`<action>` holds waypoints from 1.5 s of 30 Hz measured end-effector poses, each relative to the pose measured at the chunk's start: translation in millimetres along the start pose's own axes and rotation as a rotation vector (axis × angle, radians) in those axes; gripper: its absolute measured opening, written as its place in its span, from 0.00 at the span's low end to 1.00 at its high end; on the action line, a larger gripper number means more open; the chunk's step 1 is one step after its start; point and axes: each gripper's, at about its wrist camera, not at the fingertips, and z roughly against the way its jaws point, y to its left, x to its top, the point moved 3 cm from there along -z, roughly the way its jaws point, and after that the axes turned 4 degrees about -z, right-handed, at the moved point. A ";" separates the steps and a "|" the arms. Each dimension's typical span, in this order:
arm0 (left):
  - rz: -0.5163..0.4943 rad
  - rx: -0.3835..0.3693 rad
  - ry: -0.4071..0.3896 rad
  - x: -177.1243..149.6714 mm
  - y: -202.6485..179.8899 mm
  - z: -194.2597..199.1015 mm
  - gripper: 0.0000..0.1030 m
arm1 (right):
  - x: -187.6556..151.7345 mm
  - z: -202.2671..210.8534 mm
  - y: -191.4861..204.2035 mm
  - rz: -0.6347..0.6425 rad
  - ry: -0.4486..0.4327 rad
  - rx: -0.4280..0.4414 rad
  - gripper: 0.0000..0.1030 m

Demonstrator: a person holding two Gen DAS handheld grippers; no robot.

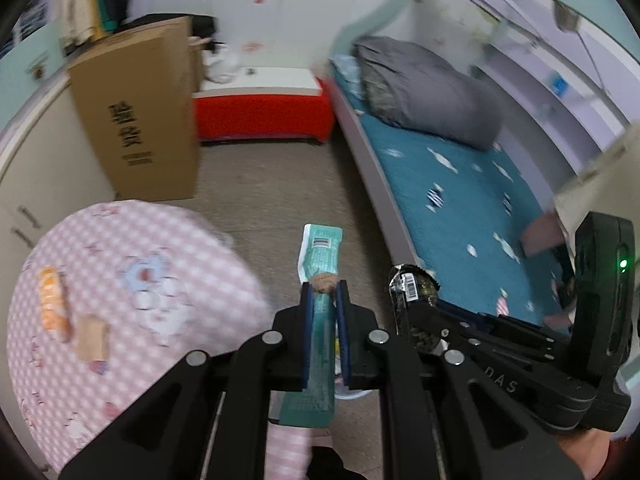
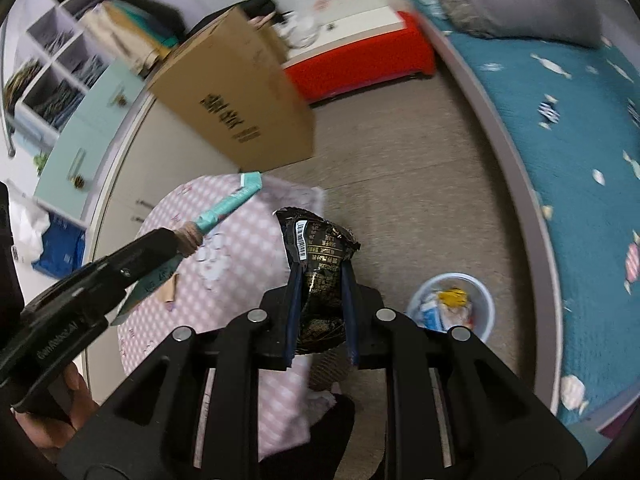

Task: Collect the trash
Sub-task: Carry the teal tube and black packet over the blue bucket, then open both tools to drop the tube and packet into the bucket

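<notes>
Both grippers were mid-carry: the left gripper (image 1: 324, 292) pinched a teal wrapper (image 1: 320, 256), the right gripper (image 2: 320, 276) clamped a black snack bag (image 2: 316, 240), and next each likely needed releasing over the floor bin (image 2: 480, 292).

Print on teal wrapper (image 1: 320, 264) and black packet (image 2: 316, 256) unreadable; bin (image 2: 480, 292) contents blurred; table (image 1: 120, 248) items indistinct.

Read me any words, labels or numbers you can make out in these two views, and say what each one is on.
"DAS": right tool's black arm.
Cardboard box: large black characters, too blurred to read.
Teal wrapper in left tool: barcode and print, too small.
Black wrapper in right tool: barcode and gold print, too small.
Left tool's body: white lettering, too blurred.
</notes>
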 end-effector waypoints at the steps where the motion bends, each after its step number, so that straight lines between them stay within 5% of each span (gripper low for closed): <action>1: -0.015 -0.012 0.009 -0.6 -13.3 -3.7 0.10 | -1.6 7.2 -10.6 -0.013 -0.008 -0.006 0.18; 7: -0.098 -0.074 0.060 -7.0 -80.8 -27.7 0.11 | -9.5 44.3 -70.9 -0.092 -0.047 -0.037 0.18; 14: -0.129 -0.128 0.118 -9.7 -117.2 -49.8 0.12 | -16.0 70.2 -111.2 -0.154 -0.080 -0.056 0.18; 16: -0.118 -0.136 0.142 -10.1 -122.2 -56.1 0.25 | -18.4 75.1 -120.5 -0.170 -0.087 -0.060 0.18; 18: -0.109 -0.132 0.165 -11.6 -124.9 -62.5 0.55 | -19.1 75.7 -124.0 -0.180 -0.088 -0.061 0.18; 21: -0.110 -0.109 0.164 -13.0 -126.8 -64.5 0.59 | -21.1 77.5 -129.9 -0.194 -0.090 -0.061 0.18; 45: -0.090 -0.025 0.133 -7.0 -99.2 -47.8 0.67 | -15.7 68.5 -113.0 -0.184 -0.084 -0.025 0.21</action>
